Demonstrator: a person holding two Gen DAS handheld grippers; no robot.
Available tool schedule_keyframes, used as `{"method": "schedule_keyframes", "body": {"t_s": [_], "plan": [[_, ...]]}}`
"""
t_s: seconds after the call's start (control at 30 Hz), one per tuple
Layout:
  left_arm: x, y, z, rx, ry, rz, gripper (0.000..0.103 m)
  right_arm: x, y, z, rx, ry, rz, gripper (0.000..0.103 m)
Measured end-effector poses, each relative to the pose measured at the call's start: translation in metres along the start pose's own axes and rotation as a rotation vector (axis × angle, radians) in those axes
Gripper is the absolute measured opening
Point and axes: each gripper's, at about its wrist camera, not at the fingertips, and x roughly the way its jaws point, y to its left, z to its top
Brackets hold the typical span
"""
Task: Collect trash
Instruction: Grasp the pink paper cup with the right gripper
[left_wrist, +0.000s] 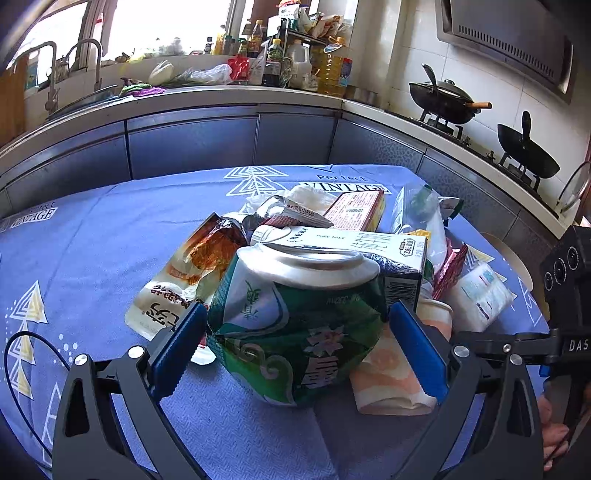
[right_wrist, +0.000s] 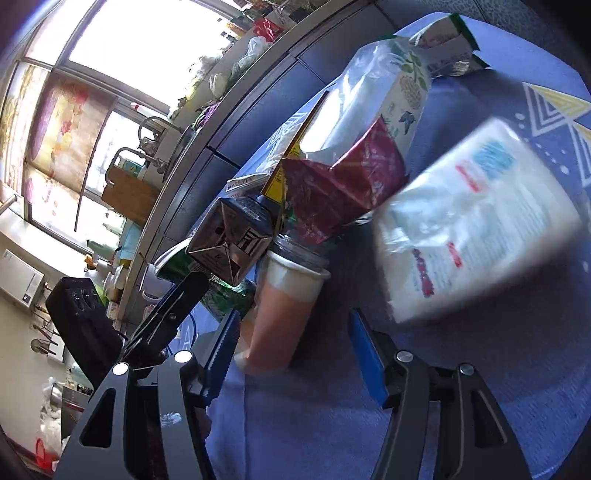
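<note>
A heap of trash lies on the blue tablecloth (left_wrist: 92, 251). At its front is a crushed green can (left_wrist: 295, 332), and my left gripper (left_wrist: 297, 308) stands open around it, one blue pad close to each side. Behind the can lie a milk carton (left_wrist: 369, 251), an orange snack bag (left_wrist: 199, 266) and a pink box (left_wrist: 354, 210). In the right wrist view, an orange-and-white paper cup (right_wrist: 284, 306) lies on its side between the fingers of my open right gripper (right_wrist: 293, 315), nearer the left pad. A tissue pack (right_wrist: 480, 229) and a red wrapper (right_wrist: 343, 188) lie beyond it.
A clear plastic bag (right_wrist: 369, 107) sits at the back of the heap. Behind the table runs a kitchen counter (left_wrist: 221, 99) with a sink, bottles and two woks (left_wrist: 443, 99) on the stove. Bare cloth lies left of the heap. A hand holds the right gripper's body (left_wrist: 565, 295).
</note>
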Motion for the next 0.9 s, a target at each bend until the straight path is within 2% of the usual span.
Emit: {"method": "schedule_keyframes", "body": {"t_s": [0.07,0.1,0.13,0.2,0.23,0.3,0.5,0.57,0.6,0.63,0.8,0.9], "plan": [[0.001,0.002,0.001,-0.014,-0.006,-0.007,0.095,0.012,0.003,0.004,-0.004,0.021,-0.011,0.061],[0.0,0.002,0.001,-0.016,-0.011,-0.007,0.093,0.019,0.004,0.005,0.001,0.037,-0.008,0.057],[-0.002,0.002,0.001,-0.014,-0.013,0.0,0.074,0.025,0.003,0.004,0.005,0.053,-0.004,0.042],[0.0,0.003,0.0,-0.003,0.019,0.057,0.039,0.029,0.001,0.002,0.016,0.066,-0.002,0.039],[0.001,0.007,-0.001,-0.015,0.045,0.042,0.03,0.027,0.001,0.001,0.016,0.066,-0.002,0.038],[-0.002,0.014,-0.003,-0.061,0.063,-0.028,0.023,0.022,0.0,-0.001,0.013,0.062,-0.005,0.036],[-0.004,0.013,-0.005,-0.073,0.086,-0.025,0.024,0.01,0.0,-0.008,0.0,0.04,-0.025,0.034],[-0.001,0.011,-0.003,-0.086,0.116,-0.021,0.045,0.006,0.0,-0.008,0.0,0.033,-0.028,0.033],[-0.001,0.012,-0.002,-0.101,0.119,-0.024,0.064,0.003,0.001,-0.008,-0.004,0.027,-0.031,0.032],[-0.003,0.013,-0.001,-0.112,0.105,-0.033,0.069,0.0,0.002,-0.009,-0.014,0.017,-0.036,0.032],[-0.005,0.019,0.014,-0.13,0.083,-0.059,0.07,-0.015,0.008,-0.012,-0.075,-0.023,-0.069,0.03],[-0.004,0.025,0.022,-0.127,0.069,-0.06,0.075,-0.023,0.011,-0.013,-0.098,-0.037,-0.066,0.03]]}}
